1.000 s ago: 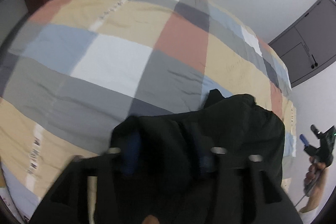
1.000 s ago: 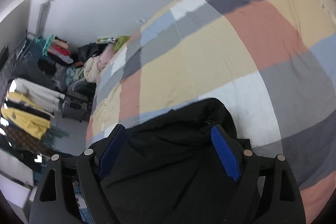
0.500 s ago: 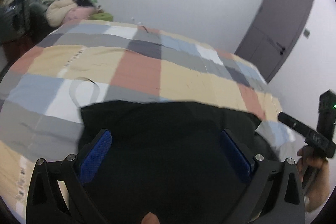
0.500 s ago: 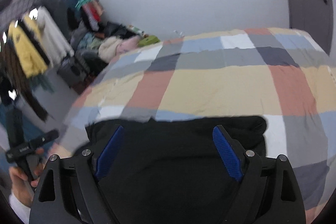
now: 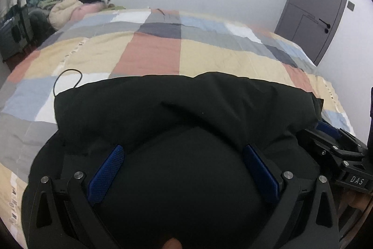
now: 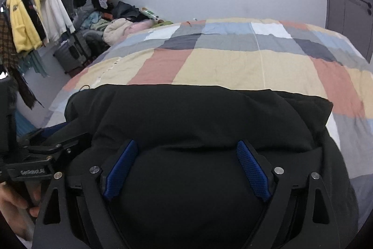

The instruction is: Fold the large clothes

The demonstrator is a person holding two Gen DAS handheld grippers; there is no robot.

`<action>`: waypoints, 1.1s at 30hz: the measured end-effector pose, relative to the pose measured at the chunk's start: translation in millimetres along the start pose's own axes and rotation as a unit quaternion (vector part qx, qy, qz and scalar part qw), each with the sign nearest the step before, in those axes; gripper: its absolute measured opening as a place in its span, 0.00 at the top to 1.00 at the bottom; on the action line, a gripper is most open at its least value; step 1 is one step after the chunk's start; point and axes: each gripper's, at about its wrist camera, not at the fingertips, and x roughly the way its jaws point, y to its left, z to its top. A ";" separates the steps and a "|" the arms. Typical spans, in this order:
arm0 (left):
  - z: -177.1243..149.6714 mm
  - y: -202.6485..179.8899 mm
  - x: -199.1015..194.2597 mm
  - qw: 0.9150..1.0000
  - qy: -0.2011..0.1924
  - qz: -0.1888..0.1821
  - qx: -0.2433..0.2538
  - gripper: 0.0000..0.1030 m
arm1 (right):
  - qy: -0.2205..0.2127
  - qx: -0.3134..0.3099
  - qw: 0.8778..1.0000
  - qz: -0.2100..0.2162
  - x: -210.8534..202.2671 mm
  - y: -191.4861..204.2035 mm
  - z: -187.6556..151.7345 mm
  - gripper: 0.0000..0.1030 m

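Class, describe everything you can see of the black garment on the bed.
The black garment is plain, matte, soft, apparently padded cloth. It lies bunched in a wide folded bundle on the patchwork bedspread at the near edge. A thin black cord loop shows beside one corner. Both grippers' open jaws sit over it, without gripping.

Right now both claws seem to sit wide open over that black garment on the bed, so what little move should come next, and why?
Probably push both grippers forward and shut them on the black garment. The left gripper and the right gripper both stand open, side by side over the bunched cloth, holding nothing. The garment lies in a thick roll on the patchwork bedspread, not yet folded flat.
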 end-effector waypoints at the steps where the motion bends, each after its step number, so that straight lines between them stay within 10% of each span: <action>1: -0.2 -0.8 2.0 1.000 0.000 0.002 0.004 0.00 | 0.002 0.004 1.000 0.002 0.8 -1.6 -0.6 0.14; 18: 6.7 -3.1 49.9 0.999 -0.016 0.046 0.012 0.00 | 0.007 0.003 1.000 -0.023 46.8 -8.1 2.1 0.04; 33: -10.1 25.2 -22.6 0.997 -0.075 0.029 -0.001 0.00 | -0.045 -0.007 0.999 -0.024 -29.6 -23.5 -6.8 0.04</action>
